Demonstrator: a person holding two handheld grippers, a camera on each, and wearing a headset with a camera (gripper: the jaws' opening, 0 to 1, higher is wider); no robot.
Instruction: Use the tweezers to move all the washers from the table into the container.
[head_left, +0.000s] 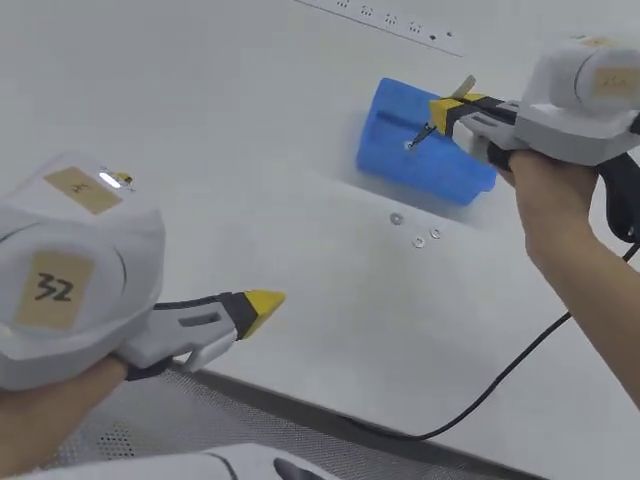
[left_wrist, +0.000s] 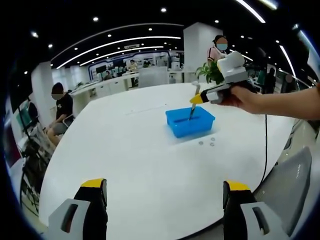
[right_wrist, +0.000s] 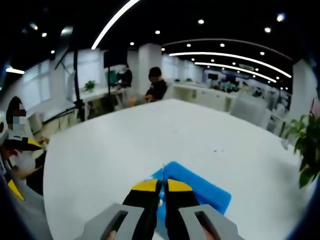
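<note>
Two grippers hung over our white table. At the near left, we held the left gripper clear of the surface, its yellow-tipped jaws spread wide apart and grasping nothing. Further right, three washers lay loose on the table, close together but apart from one another, just on the near side of the blue container. That container sat toward the far right of the table. Over it reached the right gripper, its jaws clenched on the tweezers, which slanted down with their tips inside the container's walls. From the right gripper view, the yellow tips stood nearly together. A small bright speck showed at the tweezer tips; we could not tell whether it was a washer. Our hand gripped the tool at the right edge, and a black cable ran from below that hand across the near right of the table.
</note>
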